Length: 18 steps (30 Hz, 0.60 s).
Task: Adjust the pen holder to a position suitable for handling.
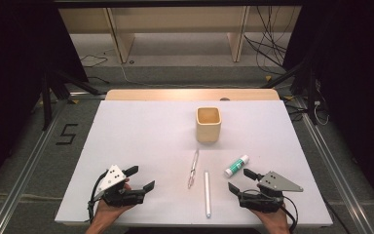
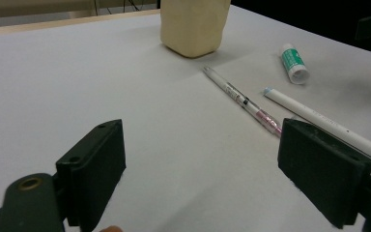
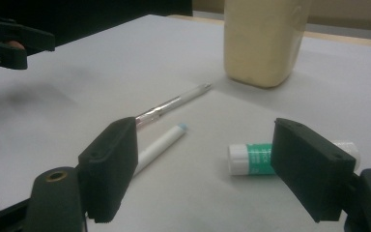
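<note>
With both grippers' fingers wide and empty, the right gripper (image 1: 242, 181) should straddle the glue stick (image 1: 236, 165) squarely across its middle, then lift it toward the cup (image 1: 208, 124).

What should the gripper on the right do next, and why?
Probably the right gripper should ease forward to the glue stick and close on it. Its jaws stand open with nothing between them, and the glue stick lies on its side just ahead of them on the table. The square cup stands upright farther back, perhaps where it goes.
</note>
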Available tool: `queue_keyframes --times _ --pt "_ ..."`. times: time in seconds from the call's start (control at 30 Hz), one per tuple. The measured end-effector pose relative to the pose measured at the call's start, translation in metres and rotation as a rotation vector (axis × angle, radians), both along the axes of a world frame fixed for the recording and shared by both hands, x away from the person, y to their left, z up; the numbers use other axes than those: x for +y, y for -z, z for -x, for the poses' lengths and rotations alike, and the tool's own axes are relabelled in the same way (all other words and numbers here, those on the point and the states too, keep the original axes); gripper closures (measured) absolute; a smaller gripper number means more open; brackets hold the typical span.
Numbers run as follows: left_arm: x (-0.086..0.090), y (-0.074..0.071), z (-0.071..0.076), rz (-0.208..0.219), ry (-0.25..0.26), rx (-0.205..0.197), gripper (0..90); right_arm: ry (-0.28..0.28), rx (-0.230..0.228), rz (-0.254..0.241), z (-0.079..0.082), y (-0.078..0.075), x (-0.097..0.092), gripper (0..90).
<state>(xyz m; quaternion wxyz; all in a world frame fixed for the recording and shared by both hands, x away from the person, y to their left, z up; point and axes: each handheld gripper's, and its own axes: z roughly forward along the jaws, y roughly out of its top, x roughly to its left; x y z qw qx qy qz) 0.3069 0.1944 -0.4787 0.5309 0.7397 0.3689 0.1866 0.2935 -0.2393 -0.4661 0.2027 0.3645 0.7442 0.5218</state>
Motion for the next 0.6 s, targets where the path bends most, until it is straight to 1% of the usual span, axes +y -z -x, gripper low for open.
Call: queue_keyframes --times 0.23,0.37,0.5,0.6 --pt "0.000 0.000 0.000 0.004 -0.003 0.001 16.7 0.018 -0.003 -0.004 -0.003 -0.004 -0.003 26.5" --pt "0.000 0.000 0.000 0.006 -0.006 0.004 16.7 0.032 -0.017 -0.009 -0.006 -0.009 -0.005 27.2" --pt "0.000 0.001 -0.001 0.001 -0.009 0.004 16.7 0.052 -0.025 0.003 -0.014 -0.015 -0.007 27.9" --pt "0.000 0.001 -0.001 -0.001 -0.011 0.005 16.7 0.064 -0.021 -0.004 -0.024 -0.021 -0.009 28.1"
